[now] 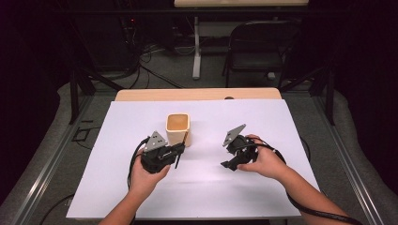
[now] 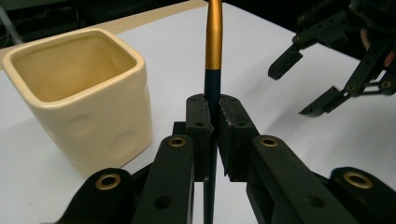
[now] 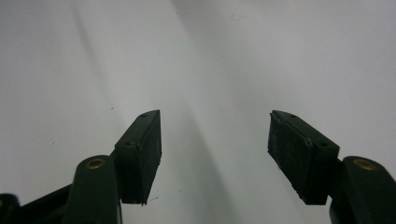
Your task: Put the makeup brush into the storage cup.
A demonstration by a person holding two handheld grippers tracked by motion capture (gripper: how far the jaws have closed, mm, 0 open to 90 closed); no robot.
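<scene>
**Pen gripped, not yet in the cup**

My left tool (image 2: 212,116) clamps the pen (image 2: 214,42) upright, just beside the cream cup (image 1: 178,129) on the counter (image 1: 263,187). My right tool (image 3: 215,140) stands open and empty. I judge dropping it in remains.

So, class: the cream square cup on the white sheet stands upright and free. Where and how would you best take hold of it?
Grip the cream cup by one wall at its rim, coming from above: it stands upright, open mouth up, so one finger can go inside and one outside. The open right gripper is free; the left gripper is shut on the pen.
</scene>
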